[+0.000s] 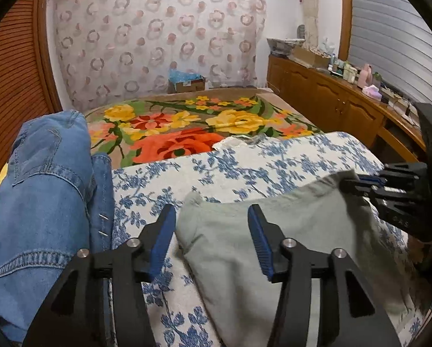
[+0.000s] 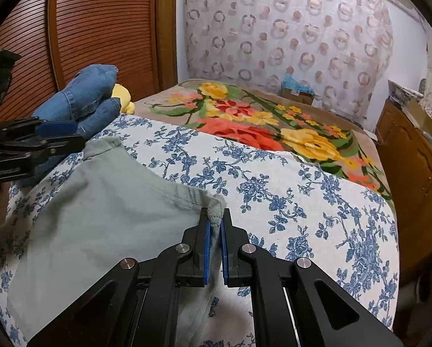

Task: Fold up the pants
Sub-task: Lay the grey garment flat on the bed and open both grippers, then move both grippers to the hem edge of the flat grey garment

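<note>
Pale grey-green pants (image 1: 288,231) lie on the blue-flowered white cover (image 1: 245,162); they also show in the right wrist view (image 2: 100,217). My left gripper (image 1: 211,217) is open, its blue pads either side of the pants' near left corner, not closed on it. My right gripper (image 2: 215,219) is shut on the pants' right corner, cloth pinched between the blue pads. The right gripper shows at the right edge of the left wrist view (image 1: 360,183), on the far corner. The left gripper shows at the left of the right wrist view (image 2: 60,133).
Blue denim jeans (image 1: 45,190) are heaped at the left, over something yellow (image 2: 123,94). A floral blanket (image 1: 187,127) covers the bed beyond. A wooden cabinet (image 1: 331,98) with clutter runs along the right. A slatted wooden door (image 2: 100,29) is at the left.
</note>
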The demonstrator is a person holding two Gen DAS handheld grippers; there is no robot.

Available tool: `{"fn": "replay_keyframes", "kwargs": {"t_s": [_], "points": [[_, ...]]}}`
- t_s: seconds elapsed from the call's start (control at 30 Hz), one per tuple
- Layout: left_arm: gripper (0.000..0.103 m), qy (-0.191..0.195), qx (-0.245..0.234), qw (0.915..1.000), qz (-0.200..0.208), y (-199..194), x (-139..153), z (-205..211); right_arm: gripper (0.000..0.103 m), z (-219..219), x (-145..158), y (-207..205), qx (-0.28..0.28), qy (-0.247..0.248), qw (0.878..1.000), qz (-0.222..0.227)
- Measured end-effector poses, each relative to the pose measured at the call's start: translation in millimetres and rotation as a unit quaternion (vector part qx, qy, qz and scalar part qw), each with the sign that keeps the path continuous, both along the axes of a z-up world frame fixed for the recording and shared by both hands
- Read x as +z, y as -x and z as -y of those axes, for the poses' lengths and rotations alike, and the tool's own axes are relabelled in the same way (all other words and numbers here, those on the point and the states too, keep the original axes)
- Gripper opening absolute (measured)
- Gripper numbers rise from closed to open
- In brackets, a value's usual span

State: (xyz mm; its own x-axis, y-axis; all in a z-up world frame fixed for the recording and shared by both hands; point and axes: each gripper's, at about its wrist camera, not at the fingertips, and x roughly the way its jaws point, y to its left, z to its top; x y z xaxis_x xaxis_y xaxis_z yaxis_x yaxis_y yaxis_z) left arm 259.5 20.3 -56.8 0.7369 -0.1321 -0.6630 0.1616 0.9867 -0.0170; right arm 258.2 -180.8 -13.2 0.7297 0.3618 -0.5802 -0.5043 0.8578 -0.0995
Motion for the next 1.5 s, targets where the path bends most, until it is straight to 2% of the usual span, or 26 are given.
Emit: {"fn": "replay_keyframes", "kwargs": {"t_s": [0.1,0.13,0.33,0.4,0.63,0.87,1.17,1.5], "points": [[0.076,0.002,-0.008,1.0000,0.000,7,0,4,0.006,1,0,1,0.002,-0.004,1.000,-0.008],[0.078,0.002,-0.011,0.9999,0.000,10,0,6,0.006,2,1,2,0.001,-0.006,1.000,-0.009],[0.078,0.002,-0.020,0.9998,-0.009,26,-3,13,0.016,15,7,14,-0.005,-0.027,1.000,-0.007],[0.078,0.001,-0.024,0.9997,-0.009,35,-2,18,0.021,18,9,25,-0.008,-0.032,0.999,-0.004],[0.078,-0.001,-0.036,0.9993,-0.011,61,-1,25,0.030,27,7,65,-0.007,-0.044,0.999,-0.008],[0.078,0.005,-0.040,0.9990,-0.020,86,-8,29,0.048,28,-3,104,-0.001,-0.044,0.999,-0.026],[0.078,0.017,-0.045,0.9982,-0.036,127,-26,38,0.049,36,-28,142,-0.018,-0.042,0.997,-0.059],[0.078,0.010,-0.043,0.9981,-0.042,166,-35,36,0.049,43,-36,183,-0.031,-0.045,0.996,-0.064]]}}
